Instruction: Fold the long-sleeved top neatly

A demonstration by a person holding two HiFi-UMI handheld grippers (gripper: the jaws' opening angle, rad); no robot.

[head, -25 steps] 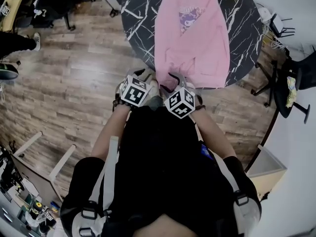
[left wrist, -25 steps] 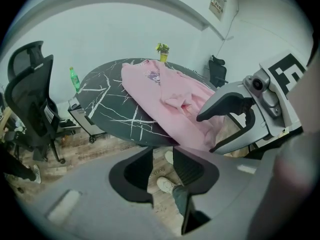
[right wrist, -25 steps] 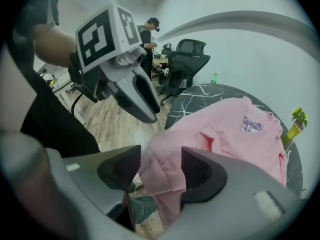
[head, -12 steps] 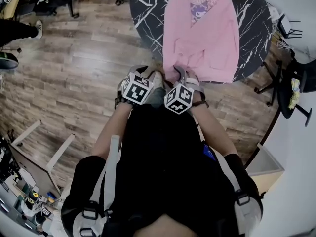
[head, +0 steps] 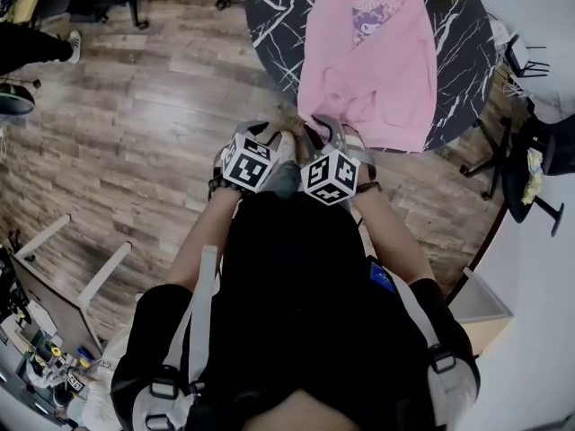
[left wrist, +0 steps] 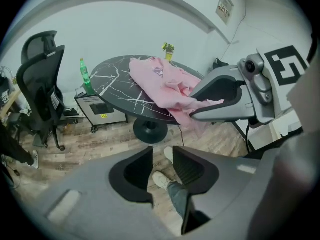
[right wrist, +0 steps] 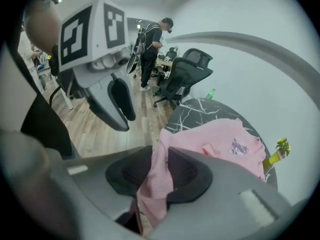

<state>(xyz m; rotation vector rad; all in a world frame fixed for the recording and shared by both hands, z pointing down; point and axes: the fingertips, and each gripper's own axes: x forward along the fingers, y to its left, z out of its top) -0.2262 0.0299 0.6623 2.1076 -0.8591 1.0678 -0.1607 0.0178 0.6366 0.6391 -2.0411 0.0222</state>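
Note:
A pink long-sleeved top point(head: 377, 61) lies spread on the round black marble table point(head: 278, 16), its near edge hanging over the rim. My right gripper point(head: 320, 131) is at that edge. In the right gripper view its jaws point(right wrist: 159, 171) have just been closing and are now shut on a fold of the pink fabric point(right wrist: 157, 184). My left gripper point(head: 272, 135) hangs just to its left, off the table edge. Its jaws point(left wrist: 162, 166) stand a little apart with only floor and a shoe showing between them. The right gripper point(left wrist: 220, 96) shows there holding the pink cloth point(left wrist: 160, 84).
Wooden floor lies around the table. Black office chairs point(left wrist: 42, 79) stand to the left, with a green bottle point(left wrist: 83, 70) and a small cabinet point(left wrist: 97, 109) near the table. A yellow-green item point(right wrist: 277, 151) sits at the table's far side. A person point(right wrist: 152, 44) stands at the back.
The right gripper's cube has rolled, and its jaws went from open beside the top's near corner to closed on it. The left gripper stays close beside it.

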